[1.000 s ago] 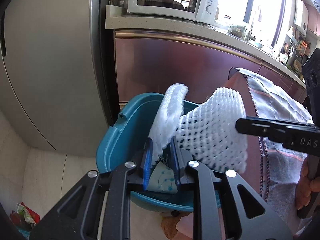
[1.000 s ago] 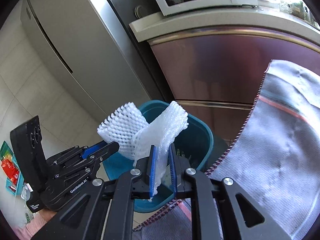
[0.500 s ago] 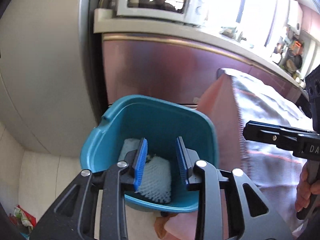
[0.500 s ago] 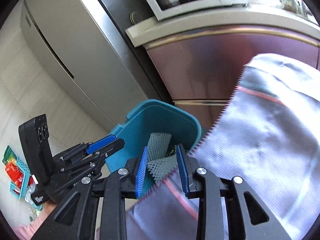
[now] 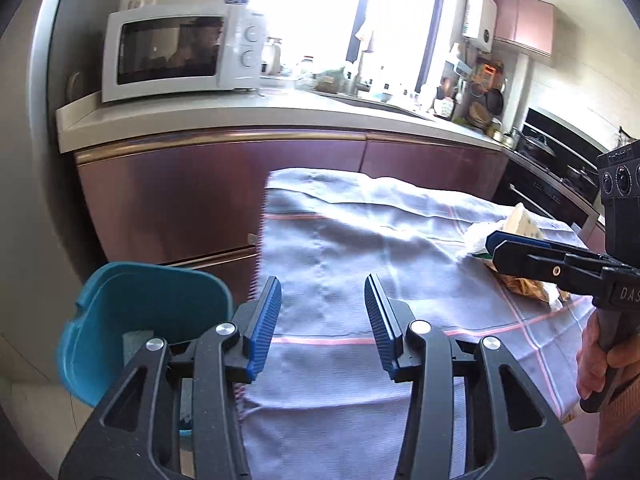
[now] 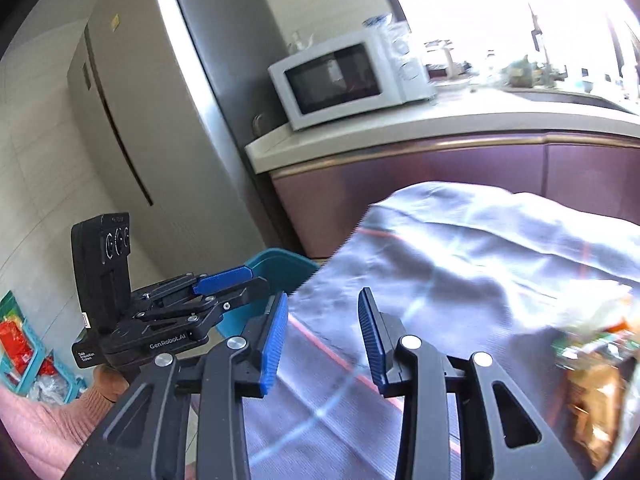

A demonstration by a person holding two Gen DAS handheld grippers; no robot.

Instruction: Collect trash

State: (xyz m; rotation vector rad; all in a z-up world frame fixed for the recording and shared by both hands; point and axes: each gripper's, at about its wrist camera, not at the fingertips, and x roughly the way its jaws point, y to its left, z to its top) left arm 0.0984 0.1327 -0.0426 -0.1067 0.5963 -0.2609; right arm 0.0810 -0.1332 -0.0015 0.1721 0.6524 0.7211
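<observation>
The left claw (image 5: 323, 320) sits low in the middle of the left wrist picture. Its two blue pads (image 5: 267, 318) stand apart with nothing between them. The jaws have just been opening wider. Under and past them lies a pale grey cloth (image 5: 344, 240) with thin pink lines, spread over a table.

At the lower left of that picture is the blue-green bin (image 5: 132, 304), just beside the edge of the cloth. A bit of pale stuff shows inside it, low down, but it is mostly hidden by the claw.

At the right of the picture the right claw (image 5: 500, 246) reaches in from the side. A hand (image 5: 600, 360) holds its handle. Its tips are right at a pile of trash (image 5: 520, 220): a white crumpled wrapper and a brownish packet lying on the cloth.

In the right wrist picture the right claw (image 6: 322, 336) is also low in the middle. Its jaws are apart and empty, and they too have just been opening. The same cloth (image 6: 480, 260) lies beneath. The trash (image 6: 592, 360) shows blurred at the right edge, with orange and green bits.

The left claw (image 6: 240, 280) is at the left there, with the bin (image 6: 280, 268) just behind it.

Farther back a white microwave (image 5: 180, 52) stands on a counter (image 5: 240, 116), and a tall grey fridge (image 6: 160, 120) fills the left side.
</observation>
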